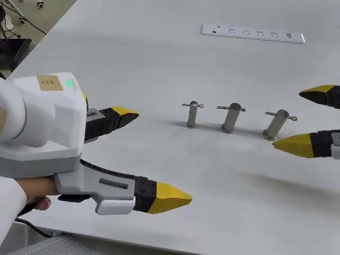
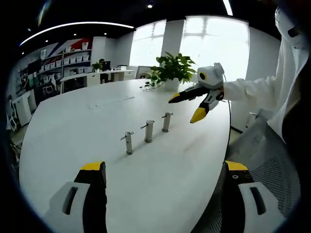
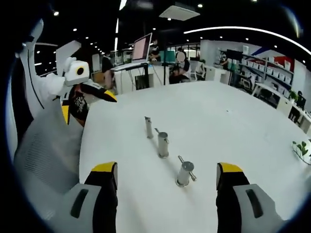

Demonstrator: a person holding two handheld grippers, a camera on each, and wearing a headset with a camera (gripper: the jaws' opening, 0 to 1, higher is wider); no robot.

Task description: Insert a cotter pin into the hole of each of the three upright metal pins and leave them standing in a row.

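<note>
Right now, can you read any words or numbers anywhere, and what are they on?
No text here can be read.
Tan sticker on the left gripper: faint marks, too small to read.
White power strip: small marks beside the sockets, too blurred to read.
Three metal pins: no lettering visible.

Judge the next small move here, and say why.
Probably just draw both open tongs back. The left tongs and right tongs hold nothing, and each of the three upright grey metal pins already carries a thin wire cotter pin through its top, standing in a row.
</note>
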